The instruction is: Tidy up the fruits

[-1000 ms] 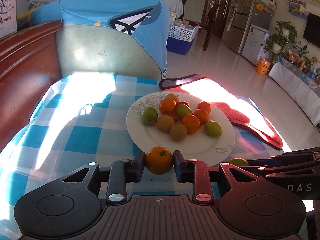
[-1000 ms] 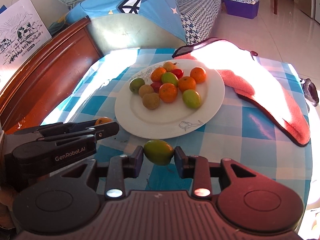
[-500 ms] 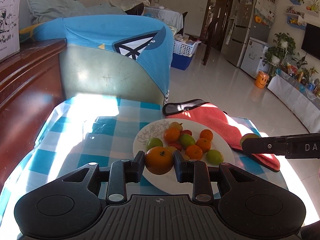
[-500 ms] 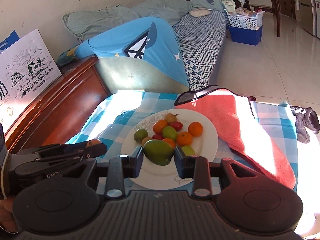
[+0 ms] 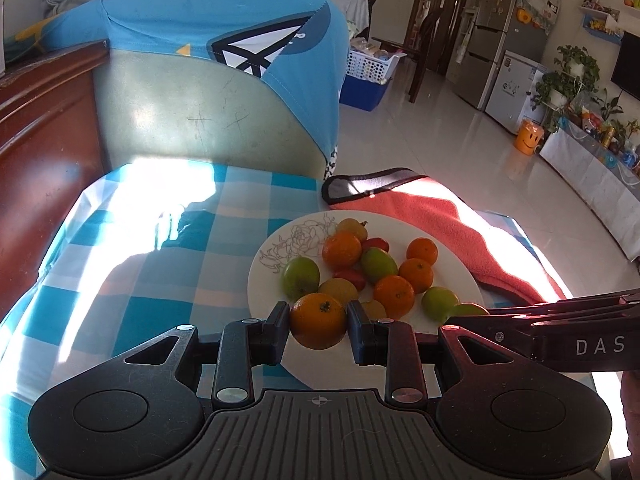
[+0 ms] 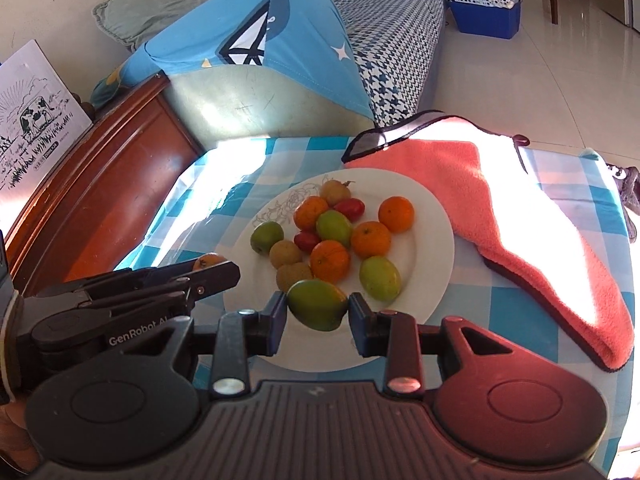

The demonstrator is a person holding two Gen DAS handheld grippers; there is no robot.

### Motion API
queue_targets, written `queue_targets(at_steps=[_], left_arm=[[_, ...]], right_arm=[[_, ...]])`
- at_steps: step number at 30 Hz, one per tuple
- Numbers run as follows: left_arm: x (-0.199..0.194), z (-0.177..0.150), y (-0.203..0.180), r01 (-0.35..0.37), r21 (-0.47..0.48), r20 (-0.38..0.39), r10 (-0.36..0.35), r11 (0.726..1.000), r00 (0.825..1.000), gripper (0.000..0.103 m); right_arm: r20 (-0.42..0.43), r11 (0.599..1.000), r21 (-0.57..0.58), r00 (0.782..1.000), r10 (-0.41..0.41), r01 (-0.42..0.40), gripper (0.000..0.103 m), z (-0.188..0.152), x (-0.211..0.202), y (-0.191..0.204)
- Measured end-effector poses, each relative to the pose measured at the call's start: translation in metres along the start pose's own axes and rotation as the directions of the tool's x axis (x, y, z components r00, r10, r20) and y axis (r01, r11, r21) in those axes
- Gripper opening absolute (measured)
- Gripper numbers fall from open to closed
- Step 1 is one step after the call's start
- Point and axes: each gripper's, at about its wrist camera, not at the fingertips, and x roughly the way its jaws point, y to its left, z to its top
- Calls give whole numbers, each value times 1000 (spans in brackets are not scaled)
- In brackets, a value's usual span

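Two grippers: each clamped a fruit above the near rim of the plate.
Left gripper: pinched an orange, frame centre.
Right gripper: gripped a green mango; only this view showed the houndstooth sofa, upper right.
White plate: held oranges, green and red fruits.

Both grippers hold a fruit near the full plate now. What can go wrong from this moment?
1. The left gripper holds an orange and the right gripper a green mango side by side at the plate; they might collide.
2. The pile of fruits is crowded; a dropped fruit may knock others and start them rolling.
3. Both held fruits are round, so they may slip from the pads.
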Motion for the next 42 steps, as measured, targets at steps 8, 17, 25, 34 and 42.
queue_targets(at_steps=[8,17,25,34,42], left_arm=[[10,-1,-3,-2,-8,-16,2,1000,1000,29],[-5,4,-5,-75,-23,46,76,997,996,79],[-15,5,1,-157,-68,-26,155,985,988,94],[-26,-12,-7,-202,-19,-90,200,979,976,96],[-43,-25,-9,-220,-22,-96,217,975,972,96]], right_arm=[[-23,999,14,999,-32,32,34,1,14,-3],[20,998,59,999,-33,32,45,8,9,-6],[38,998,51,999,-39,37,60,10,-1,2],[11,996,20,996,-85,85,69,-2,-6,13],[0,990,-13,990,-143,143,76,-16,-18,22]])
